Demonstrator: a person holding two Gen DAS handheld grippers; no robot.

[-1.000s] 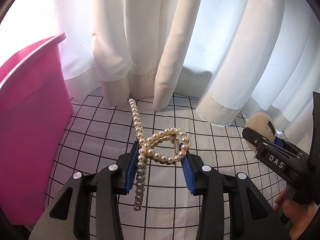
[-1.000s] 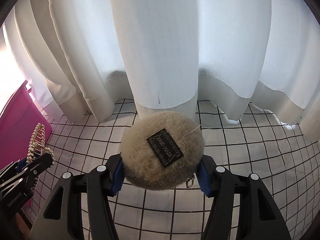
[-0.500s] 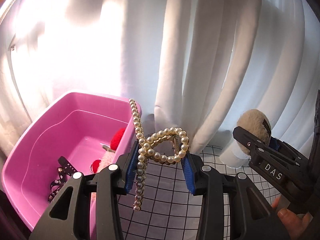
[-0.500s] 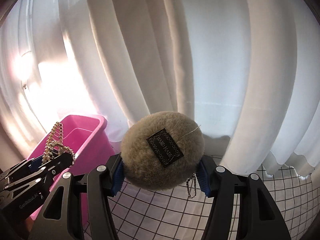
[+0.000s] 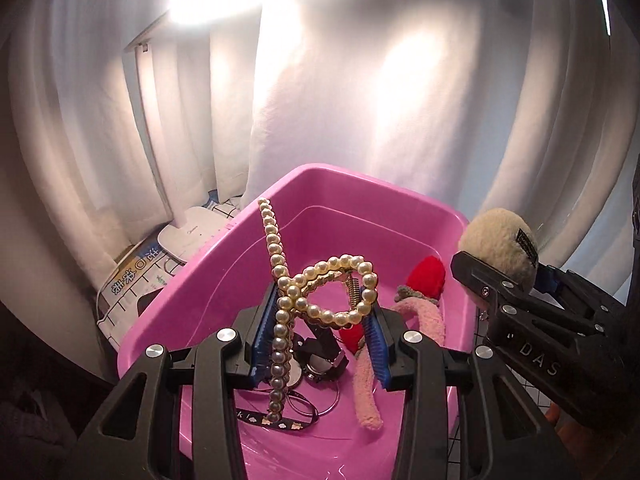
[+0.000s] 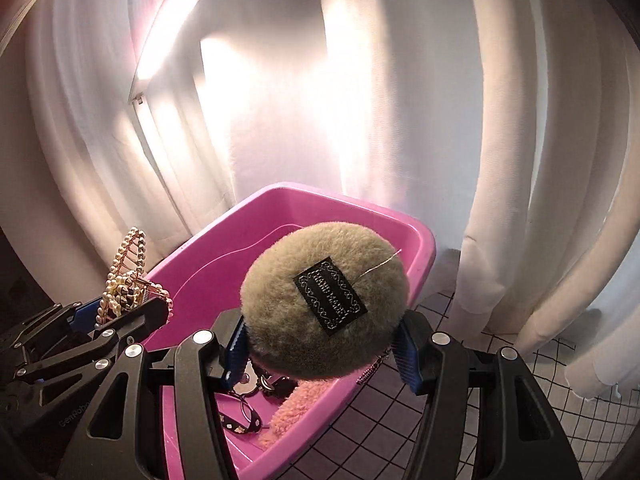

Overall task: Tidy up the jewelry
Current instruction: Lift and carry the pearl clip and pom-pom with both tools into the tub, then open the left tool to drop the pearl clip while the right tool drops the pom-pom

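My left gripper (image 5: pixel 318 320) is shut on a pearl hair clip (image 5: pixel 320 288) and holds it above the pink bin (image 5: pixel 208 280). My right gripper (image 6: pixel 320 340) is shut on a beige fluffy pompom (image 6: pixel 312 304) with a black label, above the bin's right part (image 6: pixel 416 248). The pompom also shows in the left wrist view (image 5: pixel 500 244), and the pearl clip in the right wrist view (image 6: pixel 124 276). The bin holds a pink fuzzy band (image 5: pixel 368 380), red pieces (image 5: pixel 426 278), a black ribbon (image 5: pixel 280 424) and a round metal piece (image 5: pixel 320 364).
White curtains (image 6: pixel 540 160) hang behind. A lit lamp (image 6: pixel 168 32) stands at the left, its white base (image 5: pixel 188 236) beside the bin. The table has a black-grid cloth (image 6: pixel 380 420). A printed package (image 5: pixel 128 276) lies left of the bin.
Both grippers have swung left from over the grid cloth to above the pink bin, each still holding its item. The bin's contents have come into view.
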